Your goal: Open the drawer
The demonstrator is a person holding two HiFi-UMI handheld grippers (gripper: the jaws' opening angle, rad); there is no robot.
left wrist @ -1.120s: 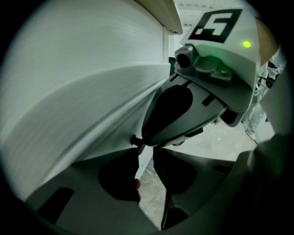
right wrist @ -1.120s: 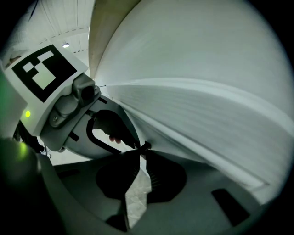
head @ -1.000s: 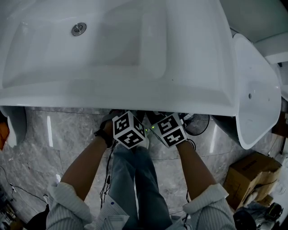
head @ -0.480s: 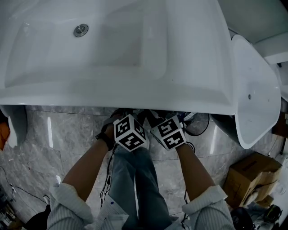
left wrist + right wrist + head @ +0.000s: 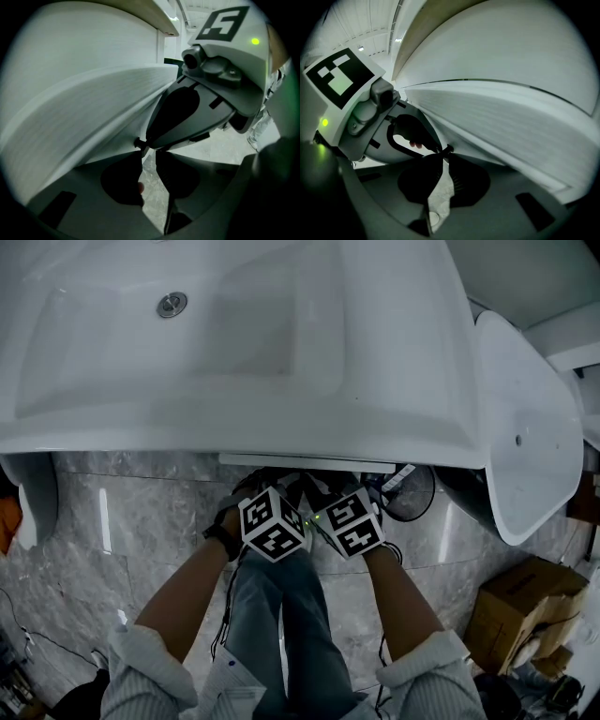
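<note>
Looks steeply down on a white washbasin [image 5: 394, 352] with a round metal drain [image 5: 171, 305] at upper left, above a grey marble floor [image 5: 141, 512]. Finds a thin white strip of the drawer [image 5: 309, 463] poking out toward the person under the basin's near edge. Marks that strip as new: absent half a second ago, with only the basin's rim there. Sees the two marker cubes side by side and almost touching just below it, the left cube [image 5: 272, 524] and then the right cube [image 5: 349, 521]. Notes a wider gap between cubes and basin rim than before.

Holds the left gripper [image 5: 148, 153] close against the drawer [image 5: 84, 108], its ribbed white front filling the left of the left gripper view. Has the jaws a narrow slit apart, with nothing but floor between them. Shows the other gripper's body at upper right.

Sets the right gripper [image 5: 445, 157] likewise hard by the drawer [image 5: 511, 126], here on the right of the right gripper view. Has the jaw tips brought together, gripping nothing, with a sliver of floor visible lower down between the jaws.

Leaves, further right in the head view, a white tub-shaped fixture [image 5: 525, 427] beside the basin and a cardboard box [image 5: 520, 610] on the floor, both unmoved.
</note>
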